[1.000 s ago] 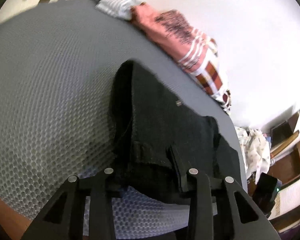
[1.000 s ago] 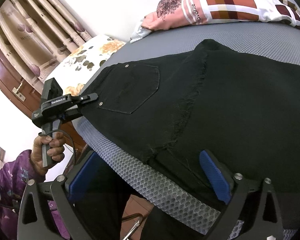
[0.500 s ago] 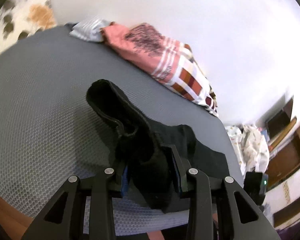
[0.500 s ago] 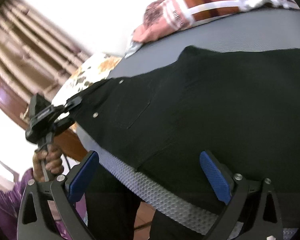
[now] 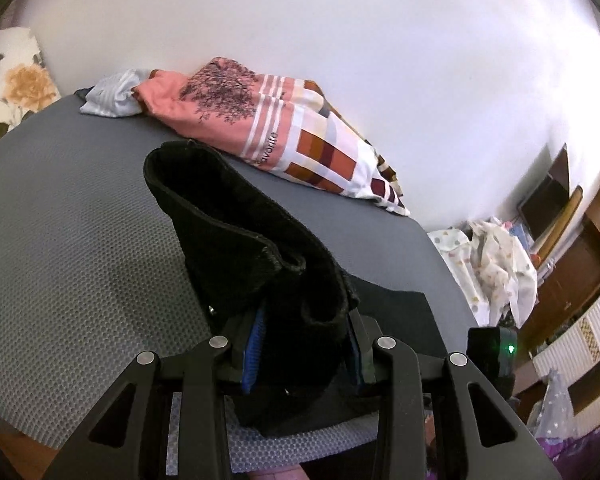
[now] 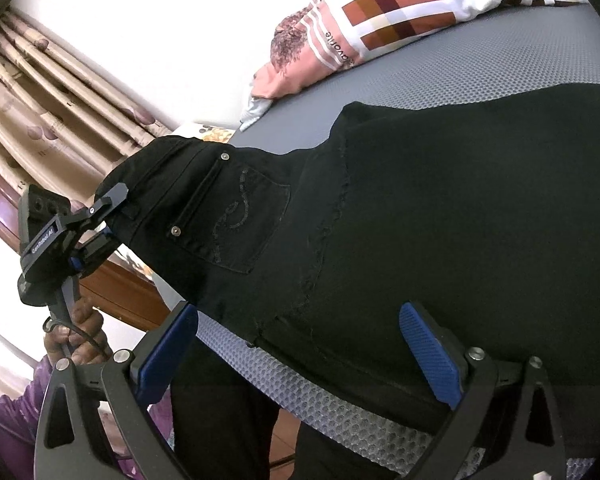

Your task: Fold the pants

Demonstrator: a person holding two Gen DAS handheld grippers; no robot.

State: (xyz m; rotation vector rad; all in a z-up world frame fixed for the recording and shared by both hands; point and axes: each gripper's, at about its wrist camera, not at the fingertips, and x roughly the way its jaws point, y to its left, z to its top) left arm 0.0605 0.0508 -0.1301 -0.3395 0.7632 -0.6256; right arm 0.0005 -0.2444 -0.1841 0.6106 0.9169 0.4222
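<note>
Black pants (image 6: pixel 420 208) lie across the grey honeycomb mat (image 6: pixel 500 64), back pocket up. My left gripper (image 5: pixel 304 352) is shut on the waistband corner of the pants (image 5: pixel 236 240) and holds it raised above the mat. The left gripper also shows in the right wrist view (image 6: pixel 100 220), at the pants' left end. My right gripper (image 6: pixel 300 352) is open, its blue pads (image 6: pixel 428 352) on either side of the pants' near edge at the mat's front rim, not closed on the cloth.
A pink and checked folded cloth (image 5: pixel 284 128) and a pale striped cloth (image 5: pixel 108 96) lie at the mat's far edge by the white wall. A floral cushion (image 5: pixel 12 80) sits far left. Curtains (image 6: pixel 40 92) hang left. Clutter and furniture (image 5: pixel 540 260) stand right.
My left gripper has lifted the waistband corner up off the mat, so the fabric now stands in a raised fold. My right gripper has stayed open at the pants' near edge.
</note>
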